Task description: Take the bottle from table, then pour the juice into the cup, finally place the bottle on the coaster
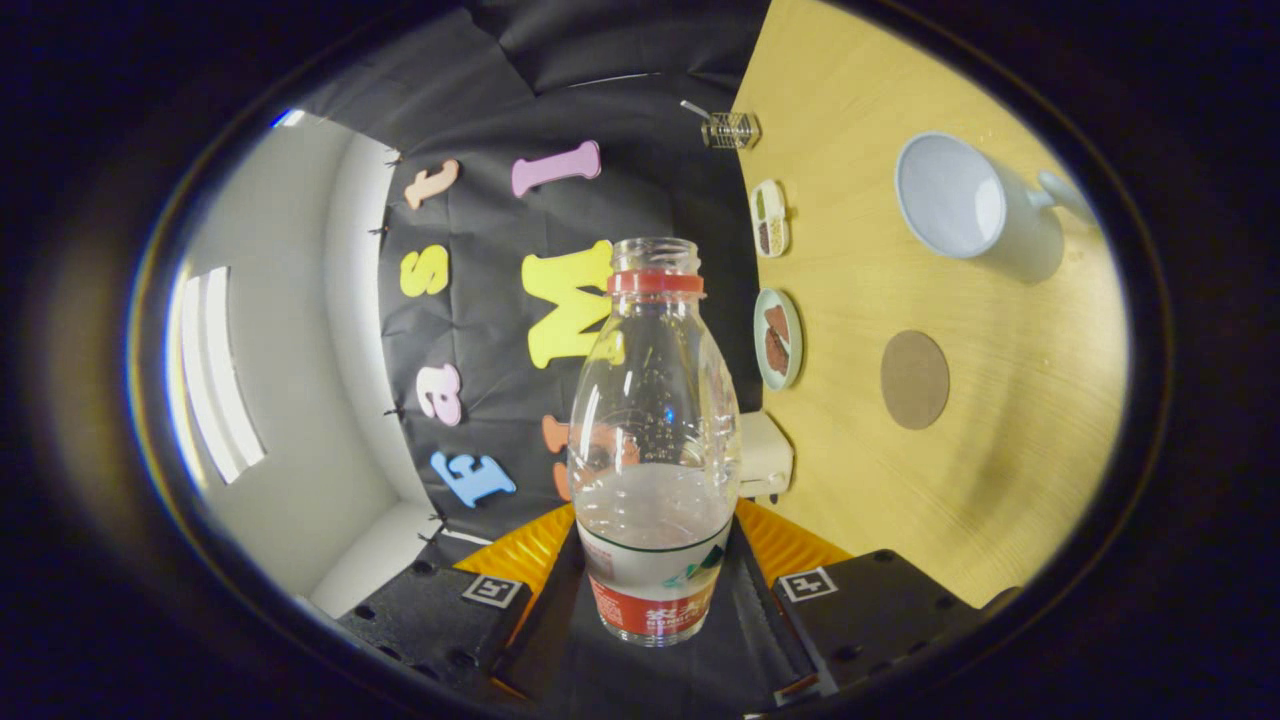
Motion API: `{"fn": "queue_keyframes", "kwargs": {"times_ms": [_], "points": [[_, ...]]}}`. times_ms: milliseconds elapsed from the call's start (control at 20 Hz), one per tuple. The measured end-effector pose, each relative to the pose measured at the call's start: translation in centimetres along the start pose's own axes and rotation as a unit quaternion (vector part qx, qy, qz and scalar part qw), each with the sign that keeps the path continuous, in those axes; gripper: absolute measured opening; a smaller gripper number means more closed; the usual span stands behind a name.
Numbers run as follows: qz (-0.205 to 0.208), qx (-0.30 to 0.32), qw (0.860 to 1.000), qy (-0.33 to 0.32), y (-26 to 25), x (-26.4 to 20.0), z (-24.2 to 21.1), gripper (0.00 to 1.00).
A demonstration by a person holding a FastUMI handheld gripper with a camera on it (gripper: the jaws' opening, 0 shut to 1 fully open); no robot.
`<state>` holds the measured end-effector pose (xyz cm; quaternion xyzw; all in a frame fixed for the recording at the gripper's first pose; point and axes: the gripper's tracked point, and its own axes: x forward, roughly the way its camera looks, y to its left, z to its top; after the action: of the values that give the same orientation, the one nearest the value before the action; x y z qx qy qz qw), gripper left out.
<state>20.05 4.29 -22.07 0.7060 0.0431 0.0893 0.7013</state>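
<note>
My gripper is shut on a clear plastic bottle, both fingers pressing on its labelled lower part. The bottle has no cap, a red ring at the neck, and some pale liquid in its lower third. The whole view is rolled about a quarter turn, so the wooden table stands as a wall to the right of the bottle. On it a white cup with a handle shows its open, empty-looking inside. A round brown coaster lies on the table between the cup and my fingers.
Along the table's far edge sit a green plate with brown food, a small divided dish, a wire holder and a white box. Behind the bottle hangs the black cloth wall; a white wall stands to its left.
</note>
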Motion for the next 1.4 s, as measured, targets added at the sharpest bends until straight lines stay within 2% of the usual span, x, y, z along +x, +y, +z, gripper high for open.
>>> {"fn": "queue_keyframes", "kwargs": {"times_ms": [900, 1400], "points": [[-0.005, 0.069, 0.998, -0.011, -0.9, 0.2, 1.4, 0.78], [0.011, 0.105, 0.994, -0.012, 0.3, 0.1, 1.3, 0.78]]}}
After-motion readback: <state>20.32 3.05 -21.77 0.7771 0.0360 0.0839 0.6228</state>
